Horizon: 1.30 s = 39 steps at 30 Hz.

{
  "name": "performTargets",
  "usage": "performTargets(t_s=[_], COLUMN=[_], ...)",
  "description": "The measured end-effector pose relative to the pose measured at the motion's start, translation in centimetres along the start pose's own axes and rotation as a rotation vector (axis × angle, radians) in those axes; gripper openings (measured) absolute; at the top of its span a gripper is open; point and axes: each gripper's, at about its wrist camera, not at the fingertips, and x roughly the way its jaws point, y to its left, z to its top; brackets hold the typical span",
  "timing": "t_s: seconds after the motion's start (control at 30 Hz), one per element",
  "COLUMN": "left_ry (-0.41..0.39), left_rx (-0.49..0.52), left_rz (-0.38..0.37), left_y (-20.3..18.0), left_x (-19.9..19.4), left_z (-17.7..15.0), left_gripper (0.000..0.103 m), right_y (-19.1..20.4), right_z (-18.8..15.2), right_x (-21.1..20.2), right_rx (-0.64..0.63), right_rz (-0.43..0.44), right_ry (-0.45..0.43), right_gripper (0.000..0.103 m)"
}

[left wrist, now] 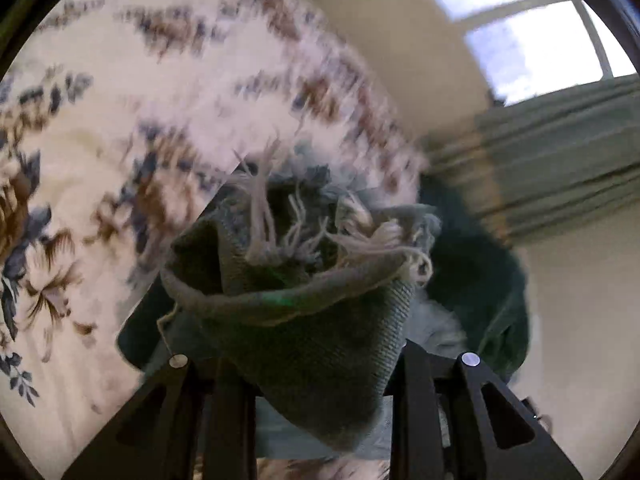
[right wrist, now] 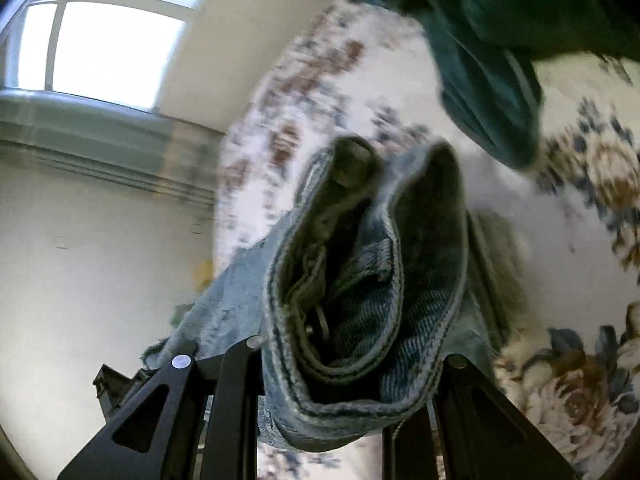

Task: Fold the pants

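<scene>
**Basically both ends of the jeans are up off the bed, one per gripper**

So, left wrist view first. The left gripper (left wrist: 320, 380) is clamped on the frayed hem (left wrist: 304, 248) of the pants (left wrist: 320, 340), with the cut-off threads sticking out right in front of the lens. The denim bunches into a little cup between the two fingers and fills the middle of the picture, so the cloth is dead ahead of this gripper and touching it. Behind it lies the floral bedspread (left wrist: 120, 128), smeared with motion blur, and a dark green garment (left wrist: 480, 280) sits to the right, just past the hem. A window (left wrist: 528, 40) shows far right.

Right wrist view next. The right gripper (right wrist: 344, 392) is pinched on the waistband (right wrist: 360, 264) end, folded over double; a metal button (right wrist: 320, 326) and a belt loop peek out from inside the fold. Same deal here: fabric straight ahead and in contact, with the same dark green garment hanging in from the top right.

Judging from this, the long axis of the pants runs from one gripper to the other, hem on the left, waist on the right, and neither hand is nearer since each already owns an end. The next move likely hinges on bringing those two ends together without letting the middle twist; how the middle hangs can't be seen.

No brand tag, label or readable writing turns up in either view.
</scene>
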Motion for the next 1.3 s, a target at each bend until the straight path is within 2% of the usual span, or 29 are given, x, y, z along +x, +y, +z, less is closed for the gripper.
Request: performTargets(t_s=[0.1, 0.23, 0.27, 0.3, 0.37, 0.4, 0.43, 0.53, 0.57, 0.6, 0.67, 0.8, 0.87, 1.0, 1.3], left_ry=[0.041, 0.102, 0.123, 0.14, 0.156, 0.151, 0.145, 0.108, 0.098, 0.084, 0.061, 0.051, 0.05, 0.01, -0.133], left_rx=[0.028, 0.088, 0.098, 0.105, 0.133, 0.162, 0.186, 0.255, 0.277, 0.297, 0.355, 0.488, 0.535, 0.583, 0.638], left_rz=[-0.003, 0.029, 0.045, 0.065, 0.143, 0.207, 0.246, 0.319, 0.349, 0.378, 0.437, 0.511, 0.515, 0.511, 0.492], left_y=[1.5, 1.0, 0.7, 0.3, -0.2, -0.7, -0.8, -1.5, -1.8, -2.0, -3.1, -5.9, -7.1, -9.9, -15.3], left_x=[0.9, 0.6, 0.4, -0.1, -0.8, -1.3, -1.6, -2.8, -3.2, -3.5, -4.5, -6.4, -7.4, -11.3, -23.0], left_z=[-0.8, -1.3, -1.5, -1.6, -1.8, -2.1, -2.3, -3.1, -3.4, -3.6, -4.4, -6.6, -7.7, -10.0, -15.4], left_gripper=[0.026, 0.029, 0.03, 0.031, 0.048, 0.079, 0.093, 0.093, 0.093, 0.093, 0.093, 0.096, 0.096, 0.096, 0.096], right_y=[-2.2, -2.8, -2.8, -2.9, -2.5, -2.2, -1.9, -0.3, 0.2, 1.0, 2.8, 6.3, 8.0, 10.7, 16.2], right_z=[-0.3, -0.7, -0.7, -0.9, -1.2, -1.2, -1.2, -2.0, -2.2, -2.7, -3.8, -6.2, -7.5, -10.3, -17.1], right_x=[1.2, 0.8, 0.6, 0.1, -1.7, -2.4, -2.9, -4.9, -5.4, -6.0, -7.2, -10.2, -11.9, -16.5, -30.1], right_rx=[0.025, -0.012, -0.014, -0.02, -0.043, -0.064, -0.085, -0.163, -0.194, -0.231, -0.321, -0.46, -0.511, -0.539, -0.59], right_rz=[-0.009, -0.035, -0.047, -0.086, -0.13, -0.166, -0.193, -0.302, -0.339, -0.385, -0.495, -0.625, -0.664, -0.682, -0.613], right_ry=[0.017, 0.073, 0.092, 0.098, 0.091, 0.09, 0.084, 0.062, 0.054, 0.045, 0.016, -0.059, -0.095, -0.135, -0.242], right_gripper=[0.021, 0.027, 0.038, 0.056, 0.059, 0.064, 0.065, 0.069, 0.078, 0.091, 0.103, 0.103, 0.103, 0.103, 0.103])
